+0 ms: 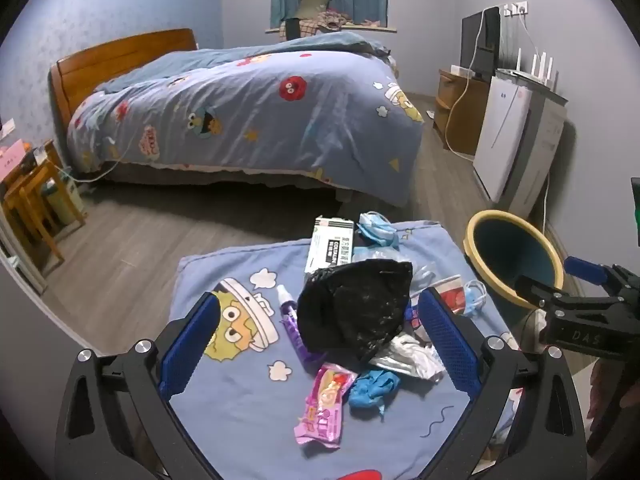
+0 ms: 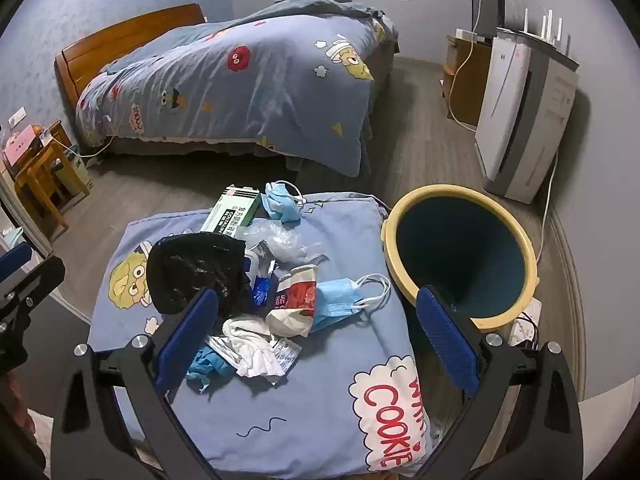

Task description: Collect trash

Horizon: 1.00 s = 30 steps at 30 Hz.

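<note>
Bin (image 2: 460,256) at right of frame, inside dark, no contents visible, trash pile (image 2: 256,280) on pillow (image 2: 320,400) beside it, left gripper (image 1: 320,344) and right gripper (image 2: 318,336) jaws wide apart, holding nothing

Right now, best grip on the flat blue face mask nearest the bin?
Take the blue face mask by its pleated body, right tool coming from above with jaws across the short width. It lies flat on the cushion; the ear loops are thin and loose, likely to slip. Both tools are open.
</note>
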Each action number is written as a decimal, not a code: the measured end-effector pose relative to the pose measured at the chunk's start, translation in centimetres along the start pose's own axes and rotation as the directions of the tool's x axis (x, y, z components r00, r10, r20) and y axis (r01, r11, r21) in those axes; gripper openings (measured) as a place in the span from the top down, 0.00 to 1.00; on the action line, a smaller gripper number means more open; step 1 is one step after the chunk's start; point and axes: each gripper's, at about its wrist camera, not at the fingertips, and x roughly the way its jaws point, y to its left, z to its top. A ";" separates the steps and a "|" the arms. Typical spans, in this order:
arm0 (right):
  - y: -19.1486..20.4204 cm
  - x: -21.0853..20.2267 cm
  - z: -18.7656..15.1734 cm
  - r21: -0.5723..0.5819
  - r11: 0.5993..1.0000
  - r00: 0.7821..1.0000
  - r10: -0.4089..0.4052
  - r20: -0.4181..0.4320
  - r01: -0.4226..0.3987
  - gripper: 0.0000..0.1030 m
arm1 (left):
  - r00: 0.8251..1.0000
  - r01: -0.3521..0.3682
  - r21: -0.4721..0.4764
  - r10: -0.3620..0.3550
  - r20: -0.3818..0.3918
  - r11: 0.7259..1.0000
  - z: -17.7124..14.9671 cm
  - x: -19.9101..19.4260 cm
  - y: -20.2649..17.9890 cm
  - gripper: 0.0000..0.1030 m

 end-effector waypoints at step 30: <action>0.6 0.1 -0.1 -0.022 1.000 1.000 0.001 -0.003 -0.001 0.05 | 1.000 0.006 -0.004 -0.006 0.006 1.000 0.1 -0.6 0.2 0.05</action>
